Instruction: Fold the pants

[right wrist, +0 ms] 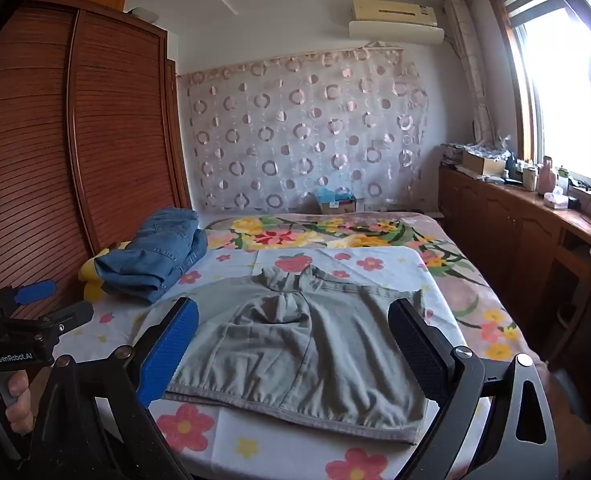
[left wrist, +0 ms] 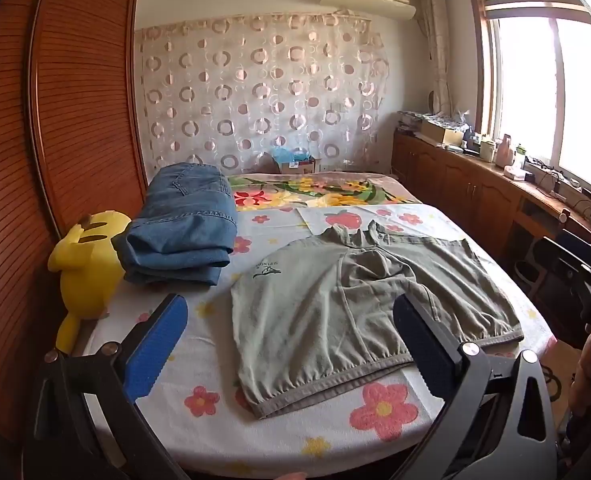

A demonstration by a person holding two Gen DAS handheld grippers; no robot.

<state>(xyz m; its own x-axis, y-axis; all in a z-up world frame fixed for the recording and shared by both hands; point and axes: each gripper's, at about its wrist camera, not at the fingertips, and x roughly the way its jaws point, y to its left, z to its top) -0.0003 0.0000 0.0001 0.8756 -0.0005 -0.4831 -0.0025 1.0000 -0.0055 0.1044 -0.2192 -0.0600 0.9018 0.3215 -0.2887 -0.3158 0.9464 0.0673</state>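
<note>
The green pants (left wrist: 359, 312) lie flat on the bed (left wrist: 215, 432) for folding, so the left gripper (left wrist: 291, 344) and right gripper (right wrist: 295, 348) hover wide, holding nothing.

Grey-green pants (left wrist: 359, 308) lie on a white bed sheet (left wrist: 287, 432) with pink and yellow flowers; blue denim jeans (left wrist: 183, 232) at ten o'clock; yellow plush toy (left wrist: 87, 276).

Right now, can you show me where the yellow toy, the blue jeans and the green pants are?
Yellow toy (left wrist: 89, 268): left wrist view, on its back.
Blue jeans (left wrist: 183, 224): left wrist view, top of the folded stack.
Green pants (right wrist: 295, 344): right wrist view, middle of the cloth.
</note>
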